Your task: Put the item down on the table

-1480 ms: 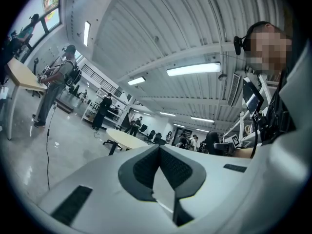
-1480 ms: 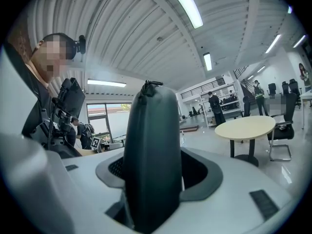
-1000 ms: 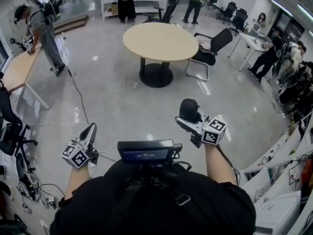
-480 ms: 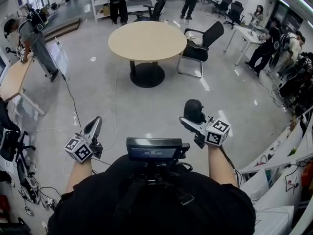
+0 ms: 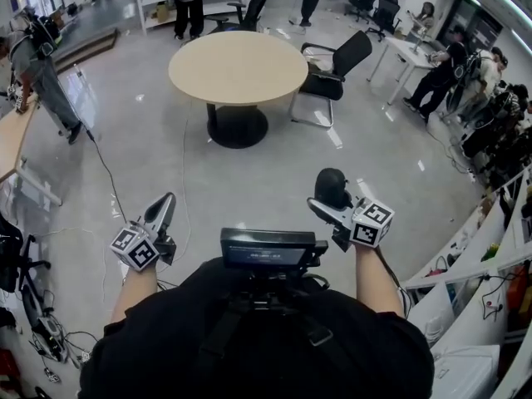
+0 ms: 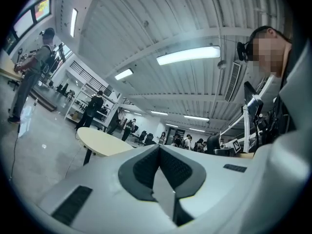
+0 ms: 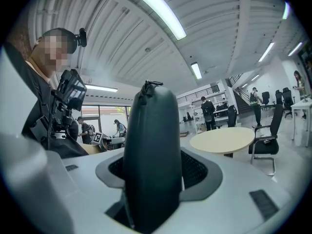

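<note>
The right gripper (image 5: pixel 329 201), right of centre in the lower half of the head view, has its jaws clamped on a dark, rounded zipped case (image 7: pixel 150 155). The case stands upright between the pads with its zip pull at the top, and the jaws stand fairly wide only because it fills them. The left gripper (image 5: pixel 160 209), at the lower left, carries nothing; its jaws are pressed together tip to tip. The round beige table (image 5: pixel 238 66) sits in the upper middle of the head view, well apart from both grippers with bare floor between, so I judge the case is being carried and is not yet ready to set down. The main risk looks to be the smooth, curved shell: much of it stands out past the pads, so a jolt of the hand could make it pivot or slide free. A black cable (image 5: pixel 104 166) trails across the floor at the left, and an office chair (image 5: pixel 331 66) stands just beside the table's right edge; either could snag the approach. Opening the jaws above the tabletop rather than on it would let the case drop and roll, perhaps off the rim.
</note>
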